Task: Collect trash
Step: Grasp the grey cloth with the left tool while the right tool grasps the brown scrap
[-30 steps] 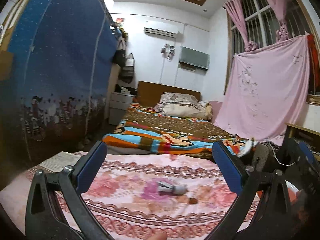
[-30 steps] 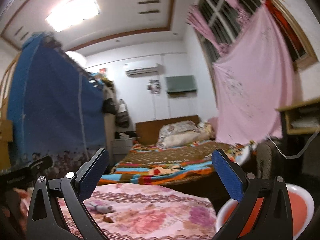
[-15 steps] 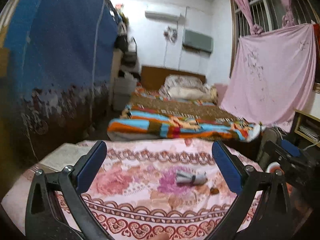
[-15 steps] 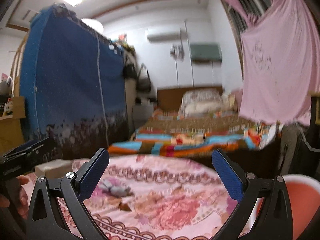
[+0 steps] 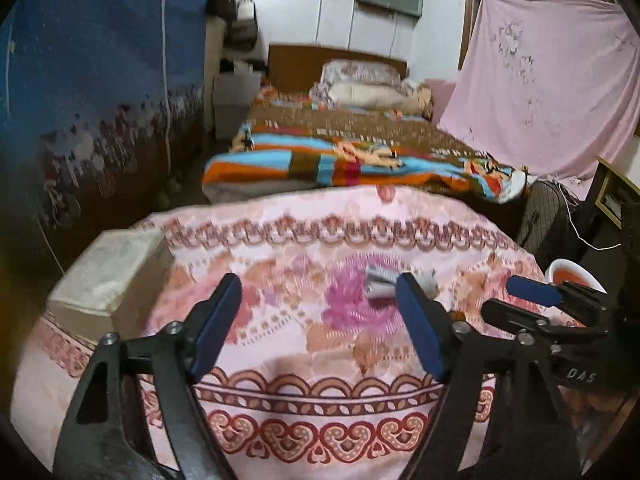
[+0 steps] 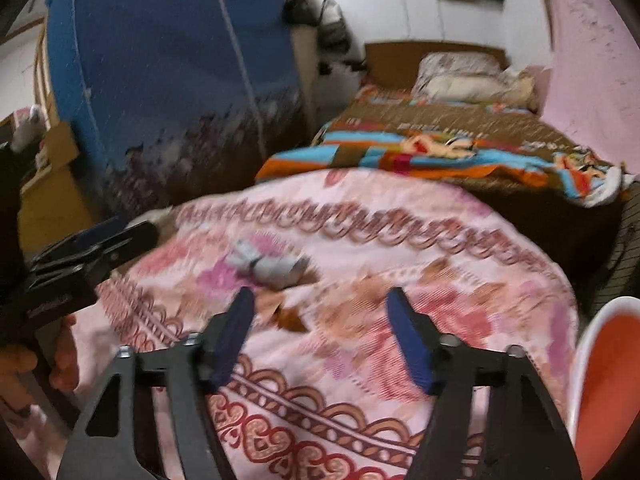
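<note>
A crumpled grey wrapper (image 5: 380, 285) lies on the pink flowered tablecloth (image 5: 304, 360); it also shows in the right wrist view (image 6: 266, 266). A small brown scrap (image 6: 290, 320) lies just in front of it. My left gripper (image 5: 320, 328) is open and empty, above the cloth, with its right finger in front of the wrapper. My right gripper (image 6: 322, 334) is open and empty, with the brown scrap just beyond its left finger. An orange bin with a white rim (image 6: 604, 384) stands at the table's right; it also shows in the left wrist view (image 5: 572, 276).
A white box (image 5: 108, 268) sits at the cloth's left edge. Beyond the table is a bed with a striped blanket (image 5: 352, 160). A blue wardrobe cover (image 5: 92, 60) stands on the left, and a pink sheet (image 5: 552, 80) hangs on the right.
Both grippers have tilted down and moved closer to the tablecloth. Their jaws have narrowed but stay open. The wrapper and scrap now sit nearer the fingers.
</note>
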Demonstrator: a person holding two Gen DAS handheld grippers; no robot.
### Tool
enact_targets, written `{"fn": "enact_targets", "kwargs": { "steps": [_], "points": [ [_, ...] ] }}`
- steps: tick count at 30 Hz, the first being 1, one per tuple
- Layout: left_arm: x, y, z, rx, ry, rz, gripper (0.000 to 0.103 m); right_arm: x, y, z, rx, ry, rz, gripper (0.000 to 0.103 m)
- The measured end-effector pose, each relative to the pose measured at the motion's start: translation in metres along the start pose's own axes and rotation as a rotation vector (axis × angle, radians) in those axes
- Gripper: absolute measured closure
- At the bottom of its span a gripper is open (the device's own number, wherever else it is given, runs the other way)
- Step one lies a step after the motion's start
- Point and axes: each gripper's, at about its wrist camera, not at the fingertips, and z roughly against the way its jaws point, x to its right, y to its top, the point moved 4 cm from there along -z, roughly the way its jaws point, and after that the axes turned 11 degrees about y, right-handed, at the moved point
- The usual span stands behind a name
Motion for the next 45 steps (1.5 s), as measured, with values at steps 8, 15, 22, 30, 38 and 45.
{"fn": "enact_targets", "kwargs": {
  "steps": [8, 15, 22, 30, 38, 45],
  "points": [
    [0.006, -0.008, -0.019, -0.105, -0.036, -0.013, 0.051, -0.005, -0.01, -0.031, -0.168, 0.049, 0.005, 0.073],
    [0.015, -0.008, -0.03, -0.164, -0.092, 0.013, 0.055, -0.006, -0.008, -0.026, -0.15, 0.074, 0.003, 0.088],
    [0.037, -0.004, -0.036, -0.19, -0.153, -0.002, 0.056, 0.022, -0.003, 0.002, -0.048, -0.012, -0.083, 0.088],
    [0.075, -0.003, -0.044, -0.217, -0.17, -0.105, 0.055, 0.065, -0.007, 0.022, 0.025, 0.048, -0.291, 0.088],
    [0.095, -0.002, -0.059, -0.242, -0.096, -0.188, 0.056, 0.065, -0.006, 0.021, 0.026, 0.058, -0.302, 0.088],
    [0.09, -0.002, -0.058, -0.232, -0.07, -0.181, 0.072, 0.066, -0.006, 0.022, 0.026, 0.058, -0.3, 0.088]
  ]
}}
